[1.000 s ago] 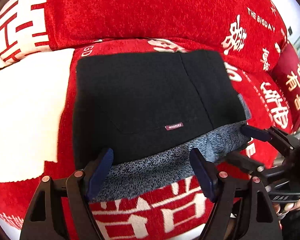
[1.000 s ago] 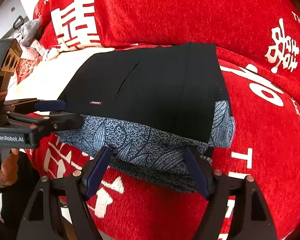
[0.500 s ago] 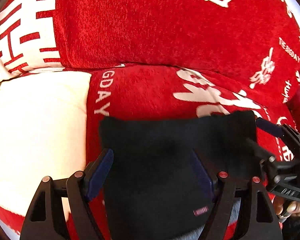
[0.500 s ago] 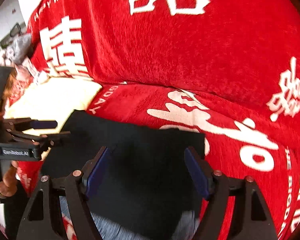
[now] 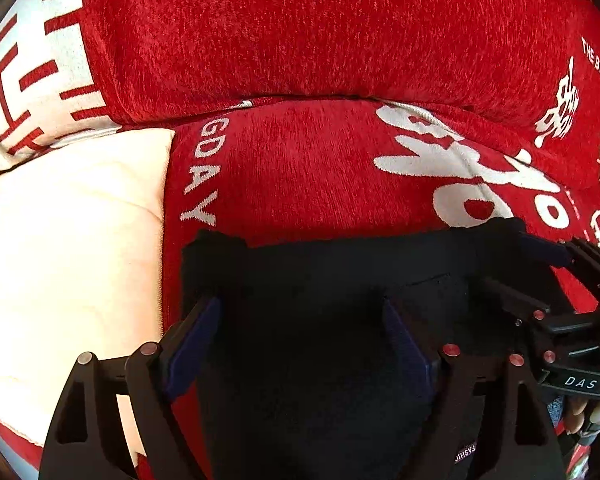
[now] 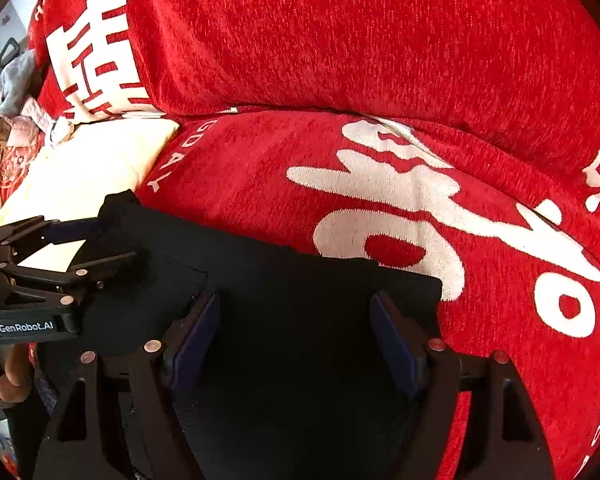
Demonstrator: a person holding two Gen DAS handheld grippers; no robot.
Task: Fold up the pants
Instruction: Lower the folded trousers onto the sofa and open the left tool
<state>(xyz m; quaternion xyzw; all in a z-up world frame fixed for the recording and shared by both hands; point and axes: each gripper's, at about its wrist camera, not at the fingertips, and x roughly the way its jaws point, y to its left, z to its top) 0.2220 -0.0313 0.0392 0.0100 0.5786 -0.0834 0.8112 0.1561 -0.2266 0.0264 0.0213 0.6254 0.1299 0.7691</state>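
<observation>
Folded black pants [image 5: 320, 276] lie flat on the red sofa seat, with a small label near their front edge. My left gripper [image 5: 300, 304] hovers over their far left part, close to a slightly raised corner [image 6: 116, 204]. Its jaws are opening, and the cloth lies below and between them without being pinched. My right gripper [image 6: 294, 300] stands open over the far right part of the pants [image 6: 260, 264], nothing pressed between its pads. Each gripper shows in the other's view: the right gripper [image 5: 516, 266] and the left gripper [image 6: 84, 242].
A red sofa cover [image 5: 320, 168] with white characters spans the seat, and the backrest [image 6: 340, 32] rises just beyond the pants. A cream cushion [image 5: 68, 240] lies to the left. Loose clothes [image 6: 16, 80] are piled at the far left. A person's fingers [image 5: 588, 412] hold the right gripper's handle.
Both grippers moved forward over the pants, from the patterned grey near edge to the far edge, and dropped lower. The grey patterned lining has left both views.
</observation>
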